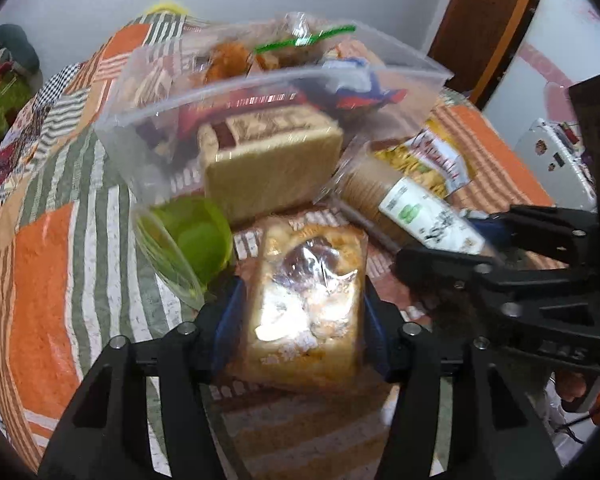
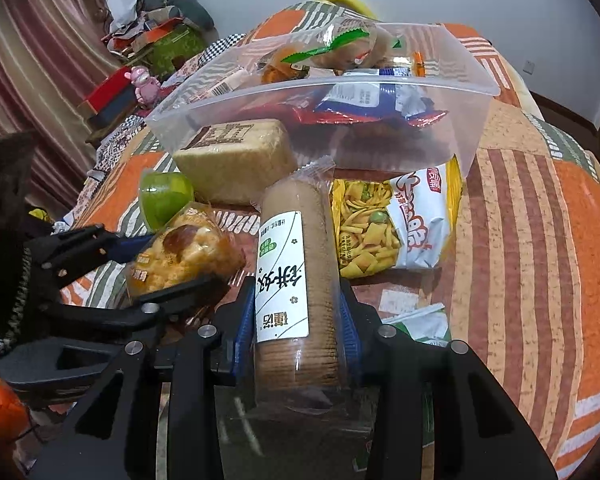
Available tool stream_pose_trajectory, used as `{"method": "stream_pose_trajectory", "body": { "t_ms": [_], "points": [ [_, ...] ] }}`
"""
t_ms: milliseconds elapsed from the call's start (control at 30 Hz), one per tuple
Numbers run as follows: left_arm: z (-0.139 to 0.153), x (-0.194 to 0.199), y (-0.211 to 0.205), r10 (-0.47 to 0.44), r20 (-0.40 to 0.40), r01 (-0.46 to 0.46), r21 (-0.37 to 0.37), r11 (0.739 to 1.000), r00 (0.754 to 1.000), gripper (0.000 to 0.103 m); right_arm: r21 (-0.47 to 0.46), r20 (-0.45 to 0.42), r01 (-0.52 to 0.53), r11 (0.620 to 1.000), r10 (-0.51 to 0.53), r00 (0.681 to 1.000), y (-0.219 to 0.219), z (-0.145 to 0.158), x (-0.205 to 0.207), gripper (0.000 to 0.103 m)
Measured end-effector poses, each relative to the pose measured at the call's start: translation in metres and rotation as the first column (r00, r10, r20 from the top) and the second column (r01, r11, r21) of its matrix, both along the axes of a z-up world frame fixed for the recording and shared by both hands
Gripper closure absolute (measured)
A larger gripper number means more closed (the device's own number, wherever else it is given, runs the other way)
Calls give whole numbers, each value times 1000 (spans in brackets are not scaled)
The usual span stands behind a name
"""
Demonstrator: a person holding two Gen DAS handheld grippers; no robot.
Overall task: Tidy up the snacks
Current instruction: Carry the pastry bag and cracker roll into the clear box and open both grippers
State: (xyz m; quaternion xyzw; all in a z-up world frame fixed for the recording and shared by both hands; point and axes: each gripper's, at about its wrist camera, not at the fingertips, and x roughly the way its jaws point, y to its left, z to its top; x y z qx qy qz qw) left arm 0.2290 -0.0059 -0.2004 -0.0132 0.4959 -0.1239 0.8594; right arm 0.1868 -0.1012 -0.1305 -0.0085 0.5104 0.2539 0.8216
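Note:
My left gripper (image 1: 304, 320) is shut on a clear-wrapped pastry packet (image 1: 308, 304), also seen in the right wrist view (image 2: 184, 256). My right gripper (image 2: 296, 320) is shut on a long biscuit roll (image 2: 296, 272) with a white label; it also shows in the left wrist view (image 1: 412, 204). A clear plastic bin (image 2: 452, 120) holding several snack packets stands beyond both, also in the left wrist view (image 1: 148, 120). A tan cake block (image 2: 236, 160), a green jelly cup (image 2: 164, 196) and a yellow-and-white crisps bag (image 2: 396, 224) lie in front of the bin.
Everything rests on a bed with an orange, green and striped patchwork quilt (image 2: 540, 240). Clutter, boxes and a pink toy (image 2: 144, 84) sit at the far left by a striped curtain. A brown door frame (image 1: 488, 20) stands at the right.

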Motion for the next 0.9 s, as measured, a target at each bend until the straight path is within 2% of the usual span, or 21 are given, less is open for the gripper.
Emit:
{"method": "stream_pose_trajectory", "body": {
  "t_ms": [33, 267, 500, 667, 900],
  "points": [
    [1, -1, -1, 3, 14, -3, 1, 1000, 1000, 58, -6, 8, 0, 1000, 0, 1000, 1, 1, -1, 69],
    [12, -9, -8, 15, 57, -15, 5, 1000, 998, 59, 27, 5, -6, 1000, 6, 1000, 0, 7, -3, 71],
    [39, -20, -2, 26, 116, -25, -4, 1000, 993, 59, 54, 25, -9, 998, 7, 1000, -6, 20, -8, 71],
    [61, -23, 6, 47, 162, -44, -23, 999, 986, 59, 78, 72, 6, 997, -12, 997, -12, 39, -11, 71],
    [87, -9, 17, 94, 229, -88, -37, 995, 969, 59, 60, 168, 37, 998, -46, 985, -17, 69, -1, 71]
  ]
}}
